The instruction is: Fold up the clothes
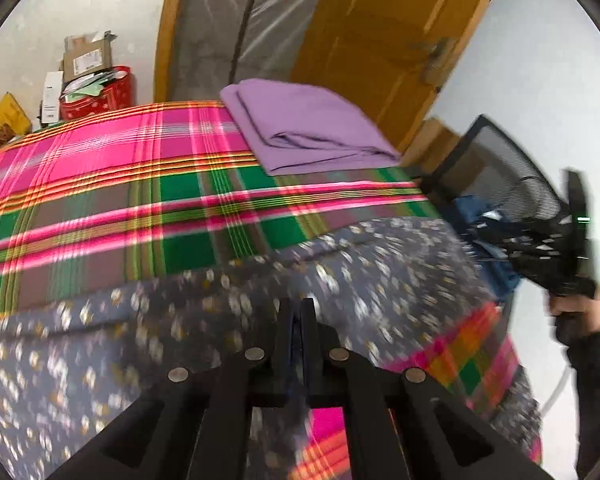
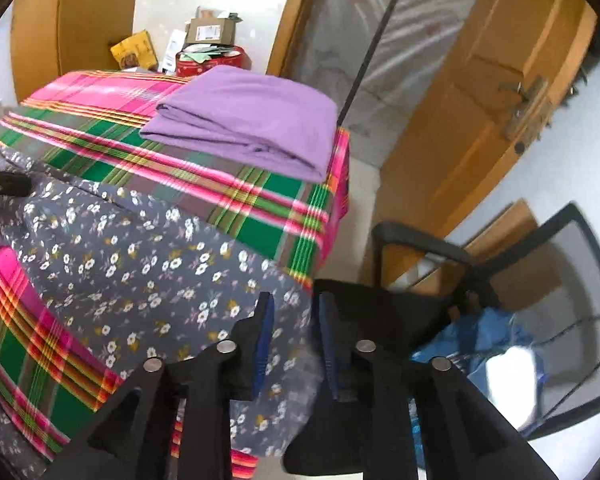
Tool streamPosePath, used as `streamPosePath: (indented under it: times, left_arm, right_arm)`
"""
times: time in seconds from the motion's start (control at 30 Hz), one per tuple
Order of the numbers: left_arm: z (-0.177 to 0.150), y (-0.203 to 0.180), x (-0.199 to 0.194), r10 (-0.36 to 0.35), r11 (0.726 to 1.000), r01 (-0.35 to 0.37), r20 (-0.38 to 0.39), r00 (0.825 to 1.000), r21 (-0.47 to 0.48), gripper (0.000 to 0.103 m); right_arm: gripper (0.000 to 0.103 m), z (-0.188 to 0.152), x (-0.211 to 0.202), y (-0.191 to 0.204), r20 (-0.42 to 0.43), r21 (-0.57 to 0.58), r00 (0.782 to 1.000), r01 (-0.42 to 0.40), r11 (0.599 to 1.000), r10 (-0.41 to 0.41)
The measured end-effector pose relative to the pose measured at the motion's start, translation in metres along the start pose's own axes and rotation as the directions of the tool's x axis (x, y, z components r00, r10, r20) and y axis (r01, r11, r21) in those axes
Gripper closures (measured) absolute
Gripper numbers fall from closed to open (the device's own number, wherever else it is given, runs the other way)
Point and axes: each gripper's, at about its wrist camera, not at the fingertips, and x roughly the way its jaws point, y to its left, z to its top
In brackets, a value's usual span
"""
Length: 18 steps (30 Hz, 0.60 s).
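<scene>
A grey garment with small white flowers [image 1: 380,264] [image 2: 140,264] lies across a table covered in a pink and green plaid cloth [image 1: 100,168] [image 2: 276,216]. My left gripper [image 1: 298,312] has its jaws together on the garment's fabric; in the right wrist view the left gripper [image 2: 4,184] shows at the far left with the cloth drawn up to it. My right gripper [image 2: 294,312] stands open over the garment's corner at the table edge, its blue pads clear of the cloth. The right gripper [image 1: 572,240] is off the table's right side in the left wrist view. A folded purple cloth [image 1: 308,128] [image 2: 252,120] rests at the far corner.
A black mesh office chair [image 2: 540,280] [image 1: 500,168] stands close to the table's right side with a blue bag [image 2: 492,332] on it. A wooden door [image 2: 500,100] is behind it. Boxes and a red tin [image 1: 96,92] are piled at the far end.
</scene>
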Motion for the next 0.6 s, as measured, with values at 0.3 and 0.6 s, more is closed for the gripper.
streamPosePath:
  times: [0.3, 0.6]
  left_arm:
    - [-0.051, -0.001, -0.060, 0.048, 0.996, -0.052, 0.057, 0.997, 0.070, 0.098]
    - [-0.081, 0.010, -0.054, 0.138, 0.987, -0.140, 0.028, 0.990, 0.079, 0.091]
  right_arm:
    - [0.069, -0.063, -0.048, -0.008, 0.119, 0.236, 0.984, -0.157, 0.959, 0.132]
    - [0.066, -0.081, -0.036, 0.064, 0.044, -0.065, 0.986, -0.156, 0.986, 0.159]
